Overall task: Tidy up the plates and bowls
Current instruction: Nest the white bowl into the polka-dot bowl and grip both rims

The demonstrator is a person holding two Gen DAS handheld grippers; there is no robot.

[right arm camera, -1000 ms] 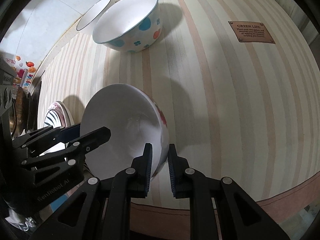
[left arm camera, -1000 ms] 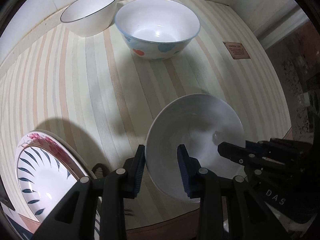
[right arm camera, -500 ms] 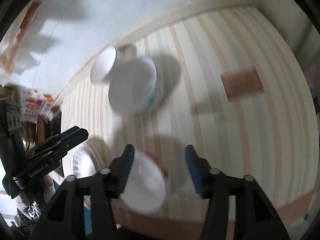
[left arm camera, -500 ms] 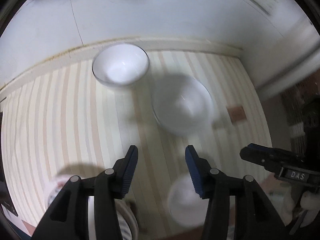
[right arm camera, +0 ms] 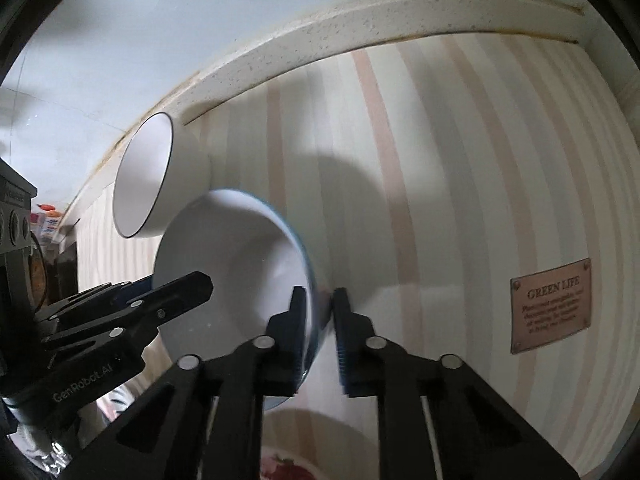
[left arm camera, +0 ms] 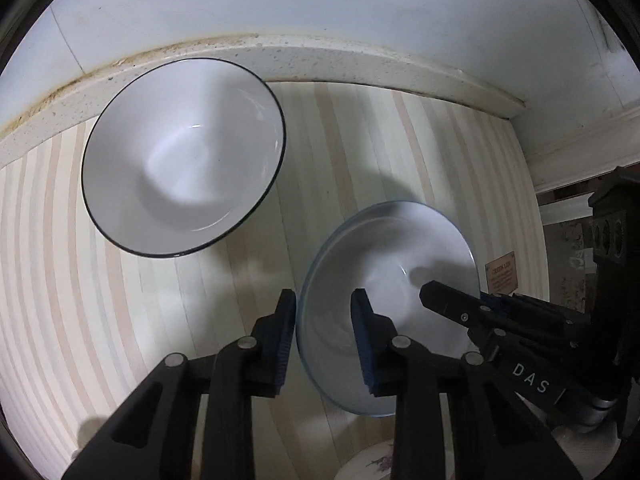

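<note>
**Left wrist view**
- Left gripper (left arm camera: 324,336): jaws closed down across the near rim of the blue-rimmed bowl (left arm camera: 400,280); outer pad against the bowl's outer wall, inner pad inside. The grip looks firm.
- Blue-rimmed bowl: straight ahead of this claw and a little to its right, mouth up, slightly tilted, apparently lifted off the striped mat (left arm camera: 120,320).
- Right gripper (left arm camera: 460,304): enters from the right and reaches over the bowl's opposite rim.
- Black-rimmed bowl (left arm camera: 184,156): ahead and to the left of the claw, well apart from it, upright, empty, near the back ledge (left arm camera: 320,64). Judged the likely nesting target, and the left hand is the nearer one.
- Patterned dish (left arm camera: 376,464): a sliver shows below the claw, under the held bowl.

**Right wrist view**
- Right gripper (right arm camera: 320,336): jaws clamped on the rim of the blue-rimmed bowl (right arm camera: 240,272), one pad inside, one outside.
- Bowl: lies ahead and to the left of this claw, tilted.
- Left gripper (right arm camera: 176,292): comes in from the left onto the far rim.
- Black-rimmed bowl (right arm camera: 152,176): beyond the held bowl, further left; whether they touch cannot be told.
- Label plate (right arm camera: 550,304): on the mat, well off to the right.
</note>
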